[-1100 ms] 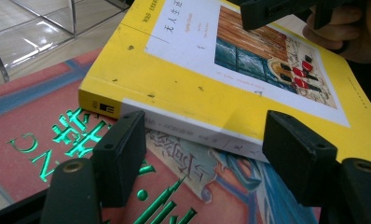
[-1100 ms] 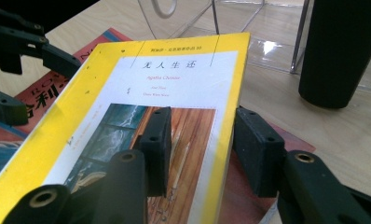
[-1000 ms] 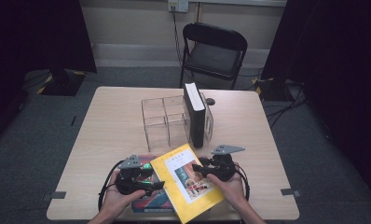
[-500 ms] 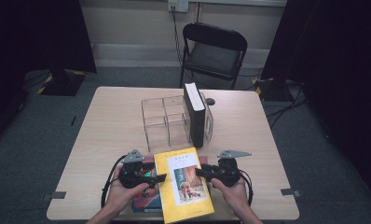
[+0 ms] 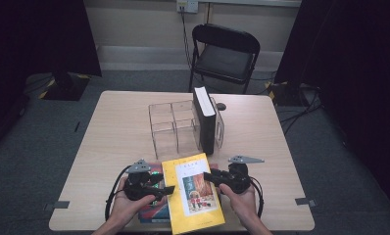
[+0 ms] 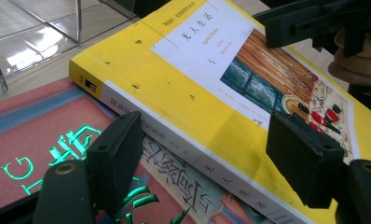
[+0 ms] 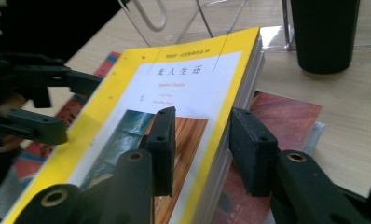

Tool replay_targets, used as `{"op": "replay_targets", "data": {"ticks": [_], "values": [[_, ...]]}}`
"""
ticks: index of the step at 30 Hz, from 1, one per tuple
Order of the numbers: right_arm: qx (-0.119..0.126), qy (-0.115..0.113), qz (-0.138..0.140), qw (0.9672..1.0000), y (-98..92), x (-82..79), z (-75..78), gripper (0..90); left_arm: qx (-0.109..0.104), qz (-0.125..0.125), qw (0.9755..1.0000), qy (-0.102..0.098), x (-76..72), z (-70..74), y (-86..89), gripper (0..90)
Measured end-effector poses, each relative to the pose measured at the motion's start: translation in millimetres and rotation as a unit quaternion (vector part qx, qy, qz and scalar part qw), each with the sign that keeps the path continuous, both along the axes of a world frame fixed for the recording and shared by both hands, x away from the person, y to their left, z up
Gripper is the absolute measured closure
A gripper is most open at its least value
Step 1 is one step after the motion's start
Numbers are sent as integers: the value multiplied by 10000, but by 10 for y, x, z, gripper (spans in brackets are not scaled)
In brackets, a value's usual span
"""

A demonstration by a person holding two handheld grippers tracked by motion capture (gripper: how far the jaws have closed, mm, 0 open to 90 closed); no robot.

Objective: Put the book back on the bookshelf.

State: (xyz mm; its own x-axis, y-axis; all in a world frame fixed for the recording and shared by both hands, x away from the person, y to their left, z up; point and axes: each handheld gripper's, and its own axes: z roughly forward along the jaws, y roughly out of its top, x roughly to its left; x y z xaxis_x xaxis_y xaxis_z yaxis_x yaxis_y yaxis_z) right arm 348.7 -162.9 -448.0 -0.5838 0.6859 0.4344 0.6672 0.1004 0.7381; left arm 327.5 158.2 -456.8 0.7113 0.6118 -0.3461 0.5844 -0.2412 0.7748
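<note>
A yellow paperback (image 5: 193, 196) with a picture cover lies at the table's front edge, partly on a red book (image 5: 151, 211). My left gripper (image 5: 164, 190) grips its spine side: in the left gripper view the jaws (image 6: 211, 144) straddle the yellow paperback (image 6: 183, 79), one under the spine and one on the cover, above the red book (image 6: 39, 135). My right gripper (image 5: 208, 176) has just been closing on the page-edge side. In its own view the right gripper (image 7: 202, 135) holds that edge of the yellow paperback (image 7: 188, 79).
A clear plastic divider rack (image 5: 176, 125) stands mid-table with a thick black book (image 5: 205, 120) upright at its right. A small dark object (image 5: 221, 106) lies behind it. A black folding chair (image 5: 225, 54) stands beyond the table (image 5: 119, 132).
The yellow book has turned from a skewed lie to nearly square with the table's front edge. The right gripper shifted right along with it; the left hand stayed put.
</note>
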Motion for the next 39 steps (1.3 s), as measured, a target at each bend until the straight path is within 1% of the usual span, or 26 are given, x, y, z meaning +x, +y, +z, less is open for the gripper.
{"op": "replay_targets", "data": {"ticks": [3,6,8,9,10,11,12,13,15,17,19,21,25,29,30,32,33,34,35,36,38,39], "values": [[181,122,20,9998,-39,19,-26,644,24,-12,10000,-3,-3,1,-7,255],[219,178,56,9996,-58,3,-20,662,28,-23,10000,-8,-4,0,-4,255],[229,245,125,9994,-85,-49,-24,673,33,-10,10000,-20,-12,0,-7,255],[229,245,125,9994,-85,-49,-24,673,18,15,10000,-35,-18,-3,-13,255],[253,280,129,9992,-91,-60,-27,673,32,-9,10000,-42,-20,-3,-10,255],[361,374,118,9986,-110,-79,-32,673,22,-25,10000,-20,-22,-3,-5,255],[361,374,118,9986,-110,-79,-32,673,22,-25,10000,-20,-22,-3,-5,255],[427,372,94,9983,-111,-96,-20,670,23,-18,10000,-16,-28,-2,-8,255],[455,373,85,9982,-107,-96,-11,669,11,-8,10000,-12,-28,-3,-9,255],[507,439,52,9977,-113,-83,-25,669,12,-20,10000,6,-24,-2,-4,255],[521,473,28,9975,-113,-71,-42,670,2,-24,10000,4,-23,-3,-2,255],[493,535,-66,9973,-95,-20,-87,673,4,-28,10000,7,-22,-2,-1,255],[510,525,-105,9973,-84,19,-95,679,-17,-31,10000,3,-19,-5,2,255],[605,604,-193,9962,-80,26,-93,682,-10,-33,10000,-2,-23,-7,6,255],[670,607,-183,9957,-80,3,-67,682,-24,-18,10000,-7,-27,-9,2,255],[703,619,-158,9955,-84,-8,-56,683,-31,-9,10000,-20,-29,-11,2,255],[813,671,-114,9944,-91,-26,-45,691,-30,-13,10000,-23,-28,-12,3,255],[865,705,-78,9937,-97,-35,-47,696,-26,-18,10000,-26,-28,-12,4,254],[956,836,10,9919,-94,-57,-52,704,-29,-19,10000,-24,-28,-12,4,254],[936,849,24,9920,-64,-95,-69,694,-28,-13,10000,-34,-31,-14,2,255],[912,849,12,9922,-54,-102,-68,688,-33,-5,10000,-32,-31,-14,1,255],[905,886,50,9919,-46,-80,-71,686,-41,-13,10000,-28,-30,-14,2,253]]}}
